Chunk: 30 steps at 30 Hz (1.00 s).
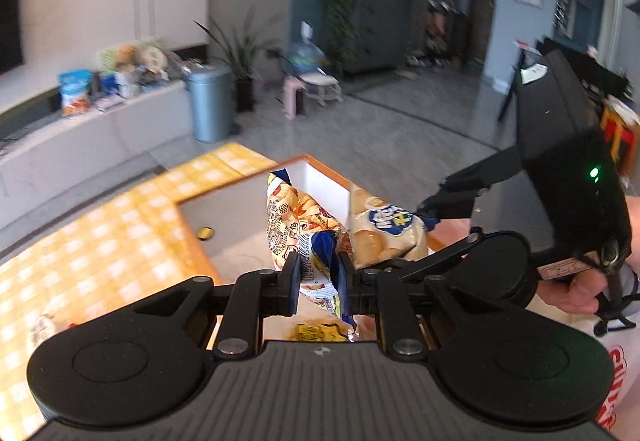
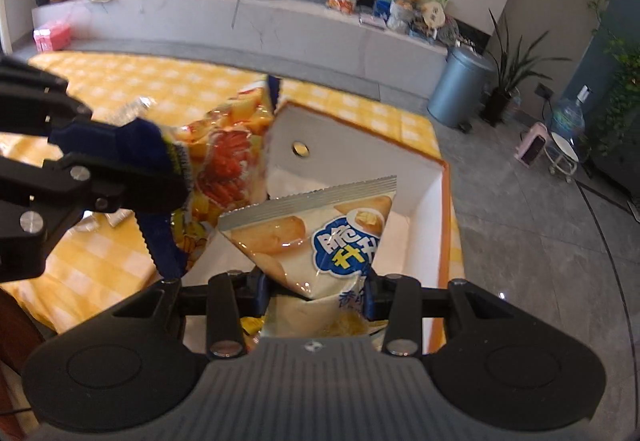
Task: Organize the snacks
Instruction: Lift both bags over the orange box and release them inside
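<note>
While both bags are held above the white box [image 2: 416, 177], the cream snack bag [image 2: 320, 237] is clamped by the right gripper [image 2: 316, 295] nearer its far wall; the colourful snack bag [image 1: 304, 233], long axis upright, is pinched by the left gripper [image 1: 319, 277].

A yellow checked tablecloth [image 2: 120, 81] is spread on the table. A blue-grey bin [image 2: 456, 89] is seen at two o'clock, with a potted plant [image 2: 508, 81] just beside it.
</note>
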{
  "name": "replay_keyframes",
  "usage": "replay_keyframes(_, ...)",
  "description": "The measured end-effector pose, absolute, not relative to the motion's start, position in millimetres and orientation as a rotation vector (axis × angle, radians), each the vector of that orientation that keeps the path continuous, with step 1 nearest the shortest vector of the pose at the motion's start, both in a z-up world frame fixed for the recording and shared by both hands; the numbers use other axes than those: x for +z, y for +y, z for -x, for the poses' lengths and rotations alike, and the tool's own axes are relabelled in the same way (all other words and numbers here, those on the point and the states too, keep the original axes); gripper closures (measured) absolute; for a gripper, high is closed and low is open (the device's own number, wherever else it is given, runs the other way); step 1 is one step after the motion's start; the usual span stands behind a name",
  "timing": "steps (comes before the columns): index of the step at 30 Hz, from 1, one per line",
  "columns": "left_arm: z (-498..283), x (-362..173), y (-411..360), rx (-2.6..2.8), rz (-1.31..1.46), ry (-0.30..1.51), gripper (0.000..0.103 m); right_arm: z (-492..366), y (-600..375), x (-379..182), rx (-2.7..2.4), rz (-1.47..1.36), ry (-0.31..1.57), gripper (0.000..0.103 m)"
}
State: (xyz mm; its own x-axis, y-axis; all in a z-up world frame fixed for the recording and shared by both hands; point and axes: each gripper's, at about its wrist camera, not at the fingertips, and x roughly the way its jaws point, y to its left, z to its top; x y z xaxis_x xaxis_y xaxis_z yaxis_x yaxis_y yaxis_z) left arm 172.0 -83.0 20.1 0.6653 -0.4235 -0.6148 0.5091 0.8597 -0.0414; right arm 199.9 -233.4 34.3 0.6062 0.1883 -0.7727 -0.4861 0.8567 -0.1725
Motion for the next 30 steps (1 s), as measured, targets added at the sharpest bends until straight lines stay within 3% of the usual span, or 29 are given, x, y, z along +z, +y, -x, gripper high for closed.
replay_keyframes(30, -247, -59, -113, -0.567, -0.430, 0.969, 0.083, -269, -210, -46, 0.518, 0.558, 1.030, 0.062)
